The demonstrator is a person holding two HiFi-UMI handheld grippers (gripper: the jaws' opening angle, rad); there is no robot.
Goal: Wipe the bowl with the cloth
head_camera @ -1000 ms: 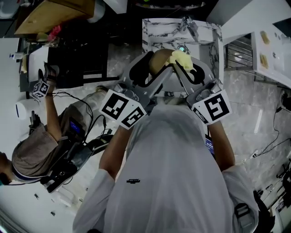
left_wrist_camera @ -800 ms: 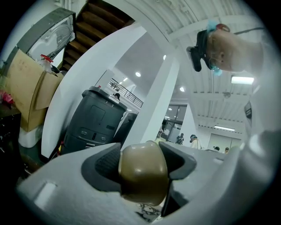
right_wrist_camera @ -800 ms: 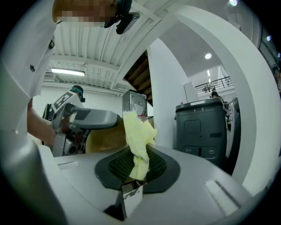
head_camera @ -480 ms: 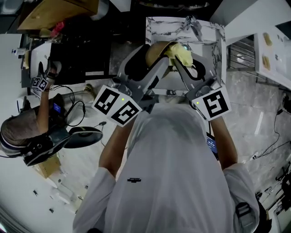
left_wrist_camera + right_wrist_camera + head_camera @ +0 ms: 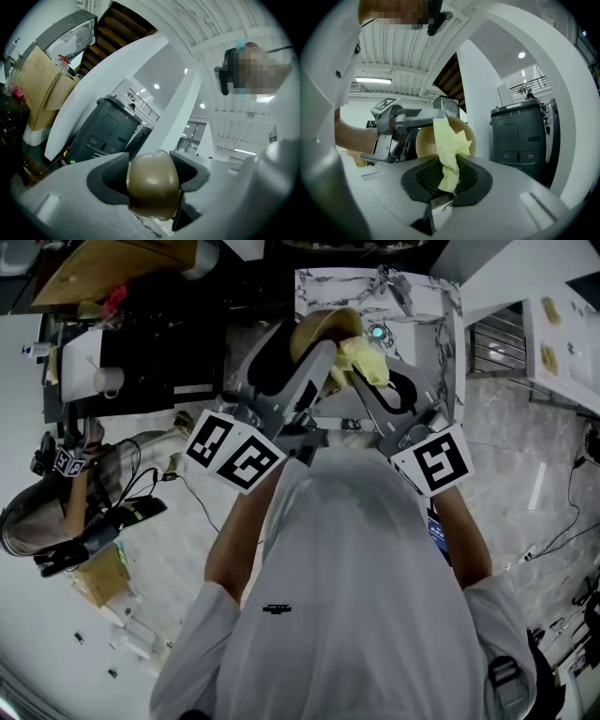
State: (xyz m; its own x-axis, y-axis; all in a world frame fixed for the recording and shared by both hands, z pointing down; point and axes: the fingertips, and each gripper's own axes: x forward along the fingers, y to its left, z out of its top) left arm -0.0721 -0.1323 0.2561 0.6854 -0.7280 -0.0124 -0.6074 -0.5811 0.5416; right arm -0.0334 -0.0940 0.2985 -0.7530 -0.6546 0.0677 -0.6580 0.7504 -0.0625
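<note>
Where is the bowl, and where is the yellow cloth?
bowl [image 5: 152, 185], left gripper view, on its rounded brown wall.
cloth [image 5: 447, 150], right gripper view, on its yellow middle fold.

Head view, upper centre: I get only a rim arc of the bowl [image 5: 312, 326]; the left gripper [image 5: 319, 354] and the cloth [image 5: 364, 362] cover the rest. Left gripper view: the bowl's lower edge is behind the gripper body. Right gripper view: the cloth's end is buried inside the right gripper [image 5: 448, 174].

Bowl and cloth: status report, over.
Left tool shut on bowl, held up. Right tool shut on cloth, cloth at the bowl's face. Nothing seen in the way.
</note>
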